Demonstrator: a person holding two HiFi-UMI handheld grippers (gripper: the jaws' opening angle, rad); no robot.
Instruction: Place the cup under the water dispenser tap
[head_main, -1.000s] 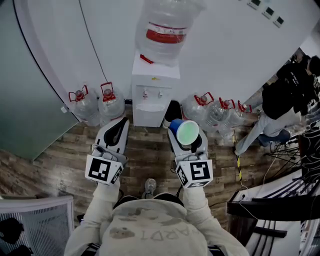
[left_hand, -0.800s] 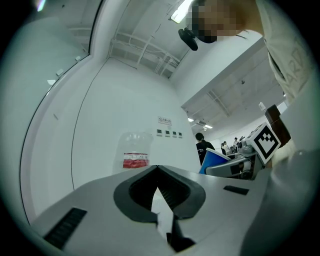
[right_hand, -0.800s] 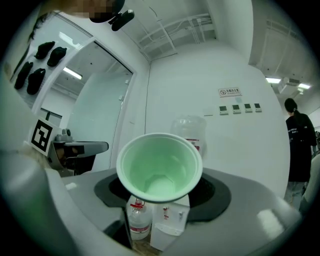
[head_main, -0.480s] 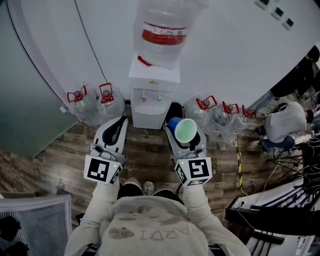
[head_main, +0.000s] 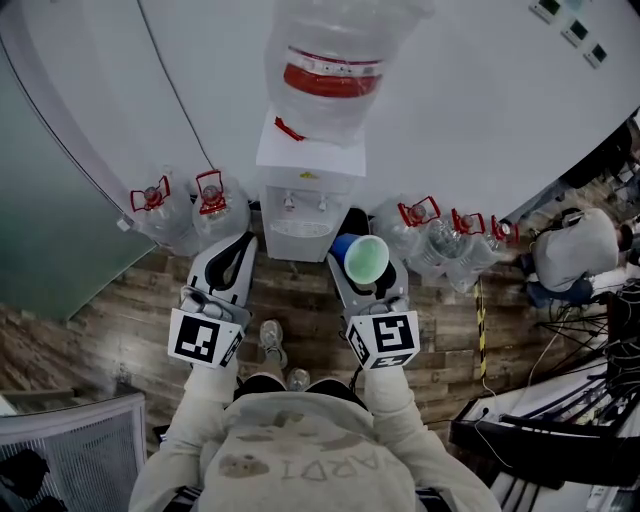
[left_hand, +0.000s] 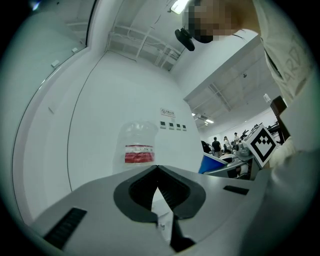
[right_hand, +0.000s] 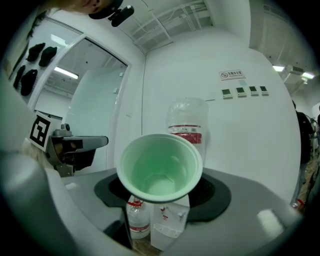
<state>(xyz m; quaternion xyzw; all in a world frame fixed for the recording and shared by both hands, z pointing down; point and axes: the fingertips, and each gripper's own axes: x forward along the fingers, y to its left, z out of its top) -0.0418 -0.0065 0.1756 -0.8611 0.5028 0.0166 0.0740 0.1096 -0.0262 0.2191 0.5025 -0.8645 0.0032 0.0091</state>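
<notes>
Transport step, seemingly | right tongs (head_main: 362, 272) are clamping the cup (head_main: 368, 257), well short of the water dispenser (head_main: 305, 195) | left tongs (head_main: 240, 250) are resting closed, empty | next is calling for lowering it under a tap (head_main: 290, 202)

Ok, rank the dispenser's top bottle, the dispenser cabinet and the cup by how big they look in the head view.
Largest: top bottle, though nearness to the camera inflates it.
Then: dispenser cabinet.
Smallest: cup, clearly.
</notes>
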